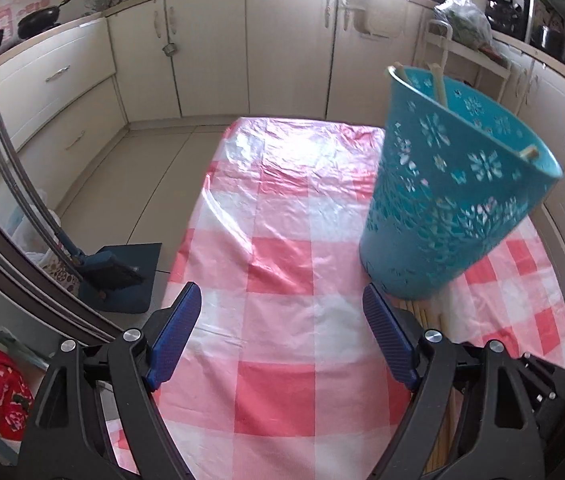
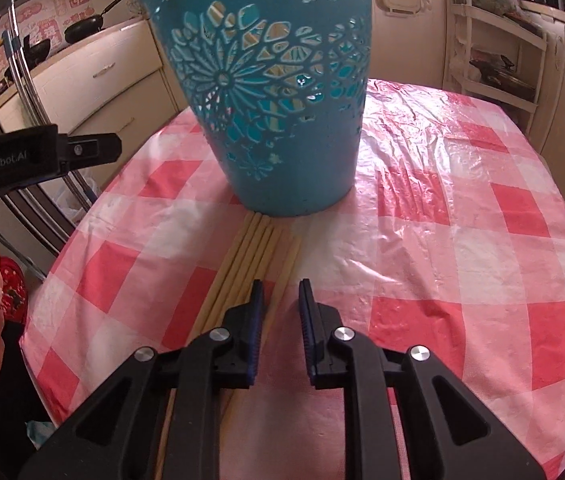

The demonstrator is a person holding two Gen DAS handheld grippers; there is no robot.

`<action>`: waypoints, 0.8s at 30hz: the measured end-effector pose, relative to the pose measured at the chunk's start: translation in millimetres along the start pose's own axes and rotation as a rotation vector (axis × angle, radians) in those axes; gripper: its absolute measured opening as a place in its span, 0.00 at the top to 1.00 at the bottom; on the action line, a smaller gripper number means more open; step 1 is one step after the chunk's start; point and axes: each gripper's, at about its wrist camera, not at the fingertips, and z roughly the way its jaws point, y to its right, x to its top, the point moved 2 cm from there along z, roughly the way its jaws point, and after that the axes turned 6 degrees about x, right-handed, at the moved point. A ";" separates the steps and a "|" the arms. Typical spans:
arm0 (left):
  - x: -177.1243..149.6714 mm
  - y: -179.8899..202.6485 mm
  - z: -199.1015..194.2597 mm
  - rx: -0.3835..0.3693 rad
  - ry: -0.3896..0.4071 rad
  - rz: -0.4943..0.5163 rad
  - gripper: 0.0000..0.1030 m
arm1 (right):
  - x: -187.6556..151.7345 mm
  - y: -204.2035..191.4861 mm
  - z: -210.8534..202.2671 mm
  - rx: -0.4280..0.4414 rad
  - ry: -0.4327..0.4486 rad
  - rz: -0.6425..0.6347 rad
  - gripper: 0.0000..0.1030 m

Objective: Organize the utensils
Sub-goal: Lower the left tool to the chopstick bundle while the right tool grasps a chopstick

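Bright window backlight, glare on tablecloth (image 1: 282, 184); fisheye edges dark, bent.

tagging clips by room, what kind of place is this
Most likely a home kitchen: cream cabinets run under a countertop along the walls, a black frying pan sits on the counter, and a table with a pink checked cover holds a teal basket and chopsticks.

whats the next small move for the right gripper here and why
Probably lower the right gripper a little and close on one chopstick. Its jaws stand narrowly apart with nothing pressed between them, right over the row of chopsticks lying on the checked tablecloth in front of the blue basket, which already holds a few. The left gripper is wide open, empty.
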 end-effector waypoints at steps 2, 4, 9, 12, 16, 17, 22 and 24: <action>-9.4 9.5 2.4 -0.016 -0.022 0.025 0.23 | -0.2 2.3 -0.9 -0.002 -0.004 0.004 0.88; -16.7 20.3 4.9 -0.026 -0.039 0.052 0.23 | -0.8 5.4 -2.3 -0.006 -0.009 0.003 0.91; -30.2 45.5 12.2 -0.036 -0.066 0.135 0.23 | -2.8 15.9 -6.5 -0.017 -0.003 0.014 0.93; -33.5 51.5 18.3 -0.026 -0.080 0.154 0.23 | -2.8 20.0 -6.4 -0.013 0.002 0.025 0.93; -34.0 49.9 29.7 -0.015 -0.112 0.137 0.23 | -1.3 21.6 -5.1 -0.007 0.001 0.029 0.93; -33.8 49.4 31.7 -0.018 -0.119 0.130 0.23 | -1.3 21.7 -5.1 -0.006 0.001 0.030 0.93; -32.1 51.6 31.0 -0.047 -0.117 0.106 0.23 | 0.3 25.0 -4.5 0.007 0.002 0.044 0.93; -32.6 55.2 29.9 -0.054 -0.113 0.114 0.23 | 0.5 25.7 -4.7 0.009 0.002 0.045 0.93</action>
